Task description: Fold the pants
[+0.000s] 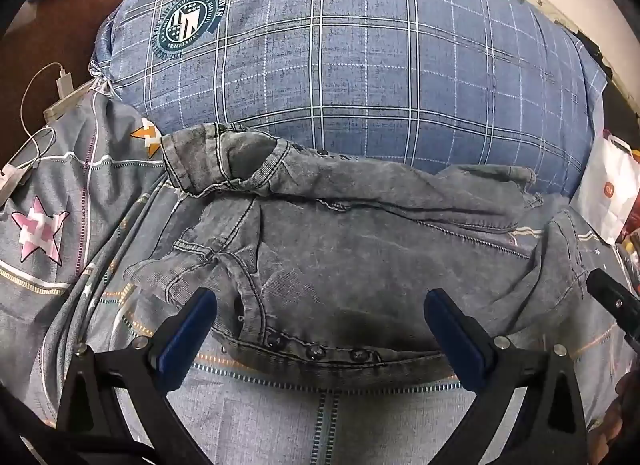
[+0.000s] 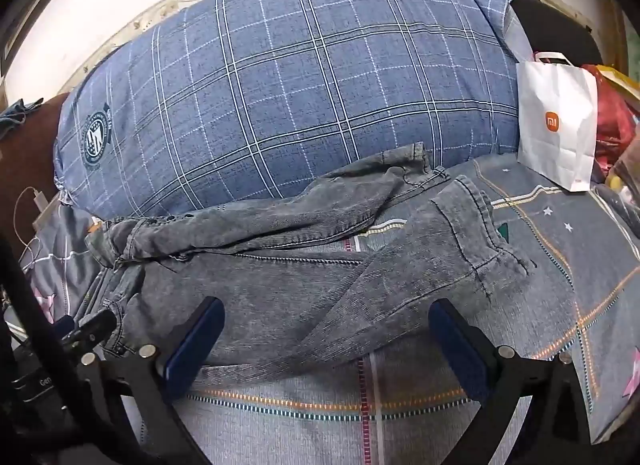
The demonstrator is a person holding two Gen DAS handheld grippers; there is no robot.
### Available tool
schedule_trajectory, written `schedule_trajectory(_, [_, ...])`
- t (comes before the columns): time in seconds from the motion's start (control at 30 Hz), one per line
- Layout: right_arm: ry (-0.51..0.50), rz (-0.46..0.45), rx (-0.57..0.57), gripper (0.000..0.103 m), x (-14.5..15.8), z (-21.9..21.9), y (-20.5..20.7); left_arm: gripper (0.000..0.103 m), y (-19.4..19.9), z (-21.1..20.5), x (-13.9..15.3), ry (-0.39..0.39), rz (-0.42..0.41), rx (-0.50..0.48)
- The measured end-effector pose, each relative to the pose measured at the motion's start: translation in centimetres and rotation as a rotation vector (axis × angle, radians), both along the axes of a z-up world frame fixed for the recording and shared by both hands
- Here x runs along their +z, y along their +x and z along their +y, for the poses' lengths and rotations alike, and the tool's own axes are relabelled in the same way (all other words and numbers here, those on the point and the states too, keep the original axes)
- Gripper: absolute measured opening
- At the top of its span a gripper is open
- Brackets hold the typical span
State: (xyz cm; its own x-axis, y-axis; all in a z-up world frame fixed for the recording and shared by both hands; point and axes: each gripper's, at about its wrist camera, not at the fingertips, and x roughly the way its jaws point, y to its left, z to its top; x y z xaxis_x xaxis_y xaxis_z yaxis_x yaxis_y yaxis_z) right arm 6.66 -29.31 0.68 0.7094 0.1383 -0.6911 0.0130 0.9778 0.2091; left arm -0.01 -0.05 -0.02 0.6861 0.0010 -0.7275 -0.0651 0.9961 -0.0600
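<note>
Right wrist: plaid pillow (image 2: 288, 97) behind pants (image 2: 280, 277), paper bag (image 2: 556, 121) beside.

We see a pair of grey, washed-denim pants (image 1: 360, 257) lying crumpled across the bed, unfolded. They have dark contrast stitching and a row of metal studs along one seam. One leg runs along the far side, its hem resting against the blue plaid pillow; the other leg lies nearer us, bent so that its cuff end points off to the right. The fabric is wrinkled and partly overlapped.
</note>
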Motion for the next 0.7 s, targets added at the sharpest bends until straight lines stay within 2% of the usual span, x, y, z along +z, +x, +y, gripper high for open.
schedule_trajectory(0.33, [-0.004,0.005,0.001,0.103,0.0,0.0,0.1,0.103,-1.1,-0.5,-0.5,0.032,0.011,-0.029])
schedule_trajectory(0.37, [-0.006,0.005,0.004,0.103,0.0,0.1,0.1,0.103,-0.1,-0.7,-0.5,0.024,0.021,-0.031])
schedule_trajectory(0.7, [0.014,0.023,0.003,0.103,-0.5,-0.2,0.4,0.103,0.2,-1.0,-1.4,0.058,0.063,-0.025])
